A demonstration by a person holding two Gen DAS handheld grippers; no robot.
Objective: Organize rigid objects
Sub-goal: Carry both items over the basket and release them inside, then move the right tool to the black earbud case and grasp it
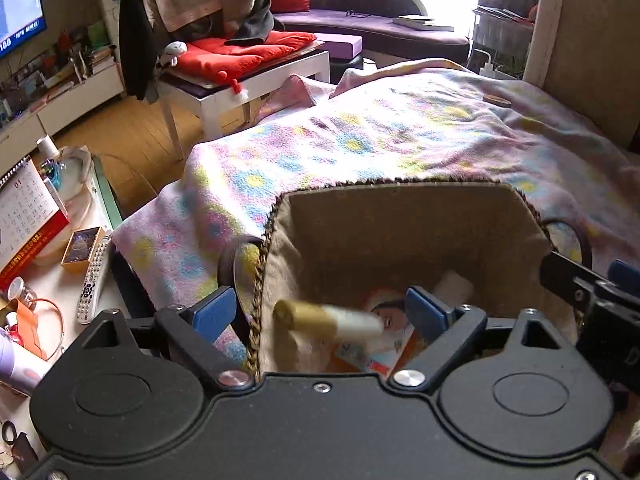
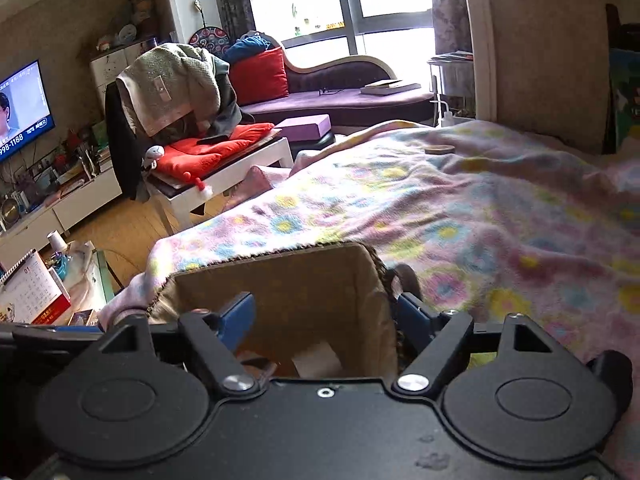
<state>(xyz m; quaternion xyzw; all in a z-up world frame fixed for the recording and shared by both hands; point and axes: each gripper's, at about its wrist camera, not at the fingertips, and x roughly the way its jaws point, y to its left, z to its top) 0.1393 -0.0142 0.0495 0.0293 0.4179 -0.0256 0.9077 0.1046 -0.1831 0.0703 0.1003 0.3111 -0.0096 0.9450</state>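
With both tools parked over the same felt basket (image 1: 400, 216), layout from left to right: cluttered side table (image 1: 52, 288) at far left carries a desk calendar (image 1: 24, 216), a small gold box (image 1: 82, 248) and a white remote (image 1: 94, 280) lying just beside that box.

Next, the floral blanket (image 1: 360, 140) covers the bed, and the basket sits on it with its braided rim facing up.

Left gripper (image 1: 322, 312) hangs above the basket's near-left side, fingers spread wide — released, nothing clamped. Between its blue pads (image 1: 212, 312) a gold-and-white tube (image 1: 326, 318) shows heavily blurred, gold end pointing left, not touching either pad. It lies over the basket opening; can't tell whether it rests on anything. Below it on the basket floor: a printed card (image 1: 390, 332) with a face on it and a white block (image 1: 454, 286) toward the far right corner.

Right gripper (image 2: 326, 320) is at the basket's right wall — left pad inside the opening, right pad outside the braided rim. Fingers are apart, released, no object between them, though the wall runs through the gap. Its black body also shows at the right edge of the left wrist view.

Further right on the blanket, well apart from the basket, lies a small round wooden disc (image 2: 440, 149).
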